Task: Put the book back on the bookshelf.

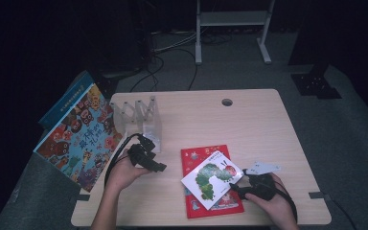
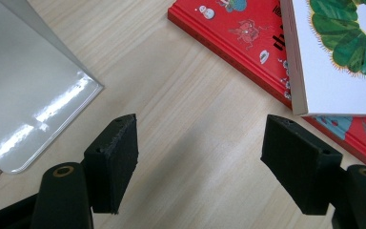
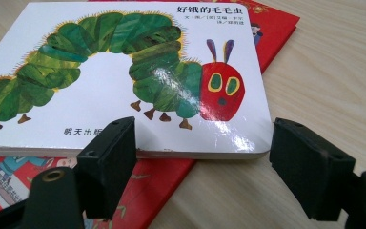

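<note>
The white caterpillar book [image 3: 124,81] lies flat on the red book [image 1: 211,184] near the table's [image 1: 268,124] front edge, not yet in the clear rack [image 1: 141,120]. The right gripper [image 3: 202,167] has let go, jaws apart and empty before the book's edge; the left gripper [image 2: 200,167] hangs wide open over bare wood, with free room between the books and the rack.

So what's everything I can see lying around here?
Table: one, light wood, centre.
Caterpillar book: one, white, lying on the red book.
Red book: one, flat on the table, near edge.
Clear rack: one, see-through dividers, table's far left.
Large picture book: one, blue, leaning off the table's left edge.
Metal frame: one, grey, on the floor behind.
Left hand-held gripper: black, open, over bare table.
Right hand-held gripper: black, open, at the caterpillar book's corner.
</note>
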Demonstrator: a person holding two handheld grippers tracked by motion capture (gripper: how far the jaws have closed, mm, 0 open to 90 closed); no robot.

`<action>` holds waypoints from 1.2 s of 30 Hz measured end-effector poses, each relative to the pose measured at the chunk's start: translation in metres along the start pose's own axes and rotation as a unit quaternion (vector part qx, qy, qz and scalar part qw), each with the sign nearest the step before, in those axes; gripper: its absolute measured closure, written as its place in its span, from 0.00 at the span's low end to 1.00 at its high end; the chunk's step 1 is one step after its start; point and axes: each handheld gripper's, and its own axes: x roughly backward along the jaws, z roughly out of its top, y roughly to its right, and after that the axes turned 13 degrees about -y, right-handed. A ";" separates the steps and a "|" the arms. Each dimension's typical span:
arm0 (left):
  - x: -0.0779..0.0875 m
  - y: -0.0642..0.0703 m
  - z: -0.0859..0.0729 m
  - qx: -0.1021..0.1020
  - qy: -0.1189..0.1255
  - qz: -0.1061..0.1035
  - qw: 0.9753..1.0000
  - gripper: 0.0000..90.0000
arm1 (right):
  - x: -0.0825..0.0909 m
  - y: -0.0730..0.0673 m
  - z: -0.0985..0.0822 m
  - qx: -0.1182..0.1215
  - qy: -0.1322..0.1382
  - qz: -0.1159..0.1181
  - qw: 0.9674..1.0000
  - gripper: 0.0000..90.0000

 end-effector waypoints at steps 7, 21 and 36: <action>0.000 0.000 0.002 -0.001 0.004 -0.009 1.000 0.30 | -0.006 -0.007 0.010 0.006 -0.003 -0.004 1.000 0.26; -0.009 0.000 0.006 -0.005 0.002 -0.027 1.000 0.28 | -0.025 -0.024 0.036 0.003 -0.004 -0.008 1.000 0.26; -0.030 0.008 0.017 -0.014 -0.020 -0.051 0.998 0.25 | -0.036 -0.030 0.048 0.003 0.002 -0.002 1.000 0.25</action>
